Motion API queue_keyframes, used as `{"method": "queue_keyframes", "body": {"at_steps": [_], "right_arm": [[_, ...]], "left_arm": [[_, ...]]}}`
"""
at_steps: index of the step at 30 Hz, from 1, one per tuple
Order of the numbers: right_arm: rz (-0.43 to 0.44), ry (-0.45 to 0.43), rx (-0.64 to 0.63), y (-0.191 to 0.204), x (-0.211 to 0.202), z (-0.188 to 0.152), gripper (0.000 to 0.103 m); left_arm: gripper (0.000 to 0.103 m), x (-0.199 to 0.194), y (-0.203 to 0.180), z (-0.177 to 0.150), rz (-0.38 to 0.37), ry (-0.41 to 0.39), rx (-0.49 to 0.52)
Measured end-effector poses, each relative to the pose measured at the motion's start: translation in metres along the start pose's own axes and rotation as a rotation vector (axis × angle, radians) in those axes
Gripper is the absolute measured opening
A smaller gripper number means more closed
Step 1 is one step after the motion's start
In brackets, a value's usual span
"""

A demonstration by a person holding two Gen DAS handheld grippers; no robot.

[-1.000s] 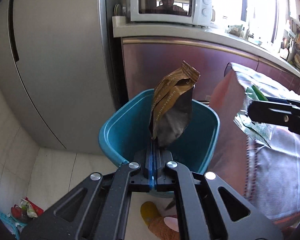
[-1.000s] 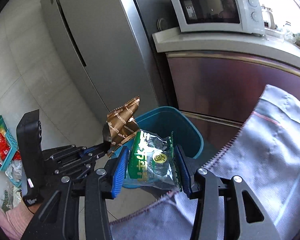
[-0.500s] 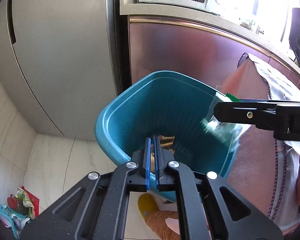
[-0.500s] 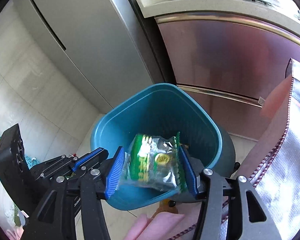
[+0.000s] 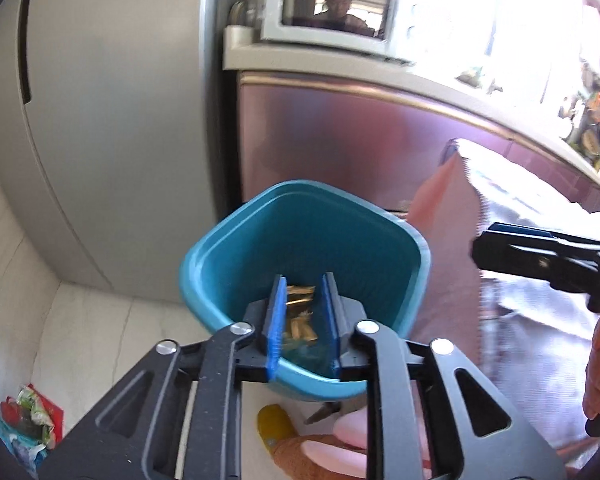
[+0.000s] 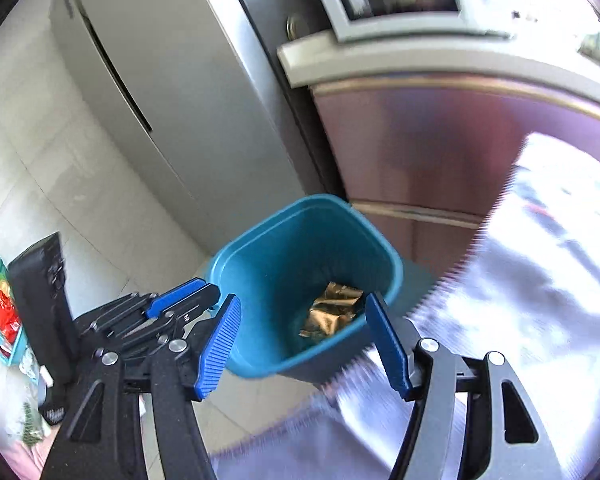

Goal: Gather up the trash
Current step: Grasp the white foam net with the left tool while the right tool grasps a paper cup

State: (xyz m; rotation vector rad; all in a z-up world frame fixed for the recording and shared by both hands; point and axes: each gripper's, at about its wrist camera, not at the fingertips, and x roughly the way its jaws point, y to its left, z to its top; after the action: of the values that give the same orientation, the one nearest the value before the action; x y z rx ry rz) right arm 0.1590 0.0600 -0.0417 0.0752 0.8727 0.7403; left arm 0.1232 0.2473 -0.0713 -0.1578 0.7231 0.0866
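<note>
1. I am holding my left claw [image 5: 303,322] over the near rim of the bin; its blue-padded jaws have just been opening and are standing a small way apart with nothing gripped between them.
2. I am holding my right claw [image 6: 302,340] beside it; its ribbed blue jaws have just been opening too and are standing wide, gripping nothing.
3. Just beyond both claws, the teal plastic waste bin [image 6: 260,248] is standing on the pale tiled floor [image 6: 40,168].
4. The crumpled gold-brown foil snack bag [image 6: 332,314] is lying at the bottom of that bin, clear of my jaws; something greenish is showing beside it in the left view, too blurred to identify.
5. To the right, a grey-and-pink woven cloth [image 6: 540,280] is hanging close to the bin.
6. Farther back, a tall silver refrigerator [image 5: 112,120] is standing against a reddish metallic cabinet [image 5: 340,148].
7. On the surface [image 5: 420,76] above it, a white microwave oven [image 5: 332,12] is sitting.
</note>
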Motion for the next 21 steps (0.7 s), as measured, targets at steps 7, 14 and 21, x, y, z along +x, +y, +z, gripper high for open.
{"method": "queue_keyframes", "body": {"at_steps": [7, 14, 21], "right_arm": [[-0.115, -0.158, 0.013, -0.027, -0.098, -0.039, 0.063], [-0.308, -0.267, 0.084, -0.065, -0.18, -0.082, 0.063], [-0.453, -0.333, 0.169, -0.11, -0.238, -0.121, 0.063]], "left_arm": [[0.032, -0.029, -0.06, 0.003, -0.176, -0.057, 0.091], [0.035, -0.035, -0.148, -0.002, -0.307, -0.058, 0.24], [0.035, -0.036, -0.223, -0.011, -0.371, -0.044, 0.357]]}}
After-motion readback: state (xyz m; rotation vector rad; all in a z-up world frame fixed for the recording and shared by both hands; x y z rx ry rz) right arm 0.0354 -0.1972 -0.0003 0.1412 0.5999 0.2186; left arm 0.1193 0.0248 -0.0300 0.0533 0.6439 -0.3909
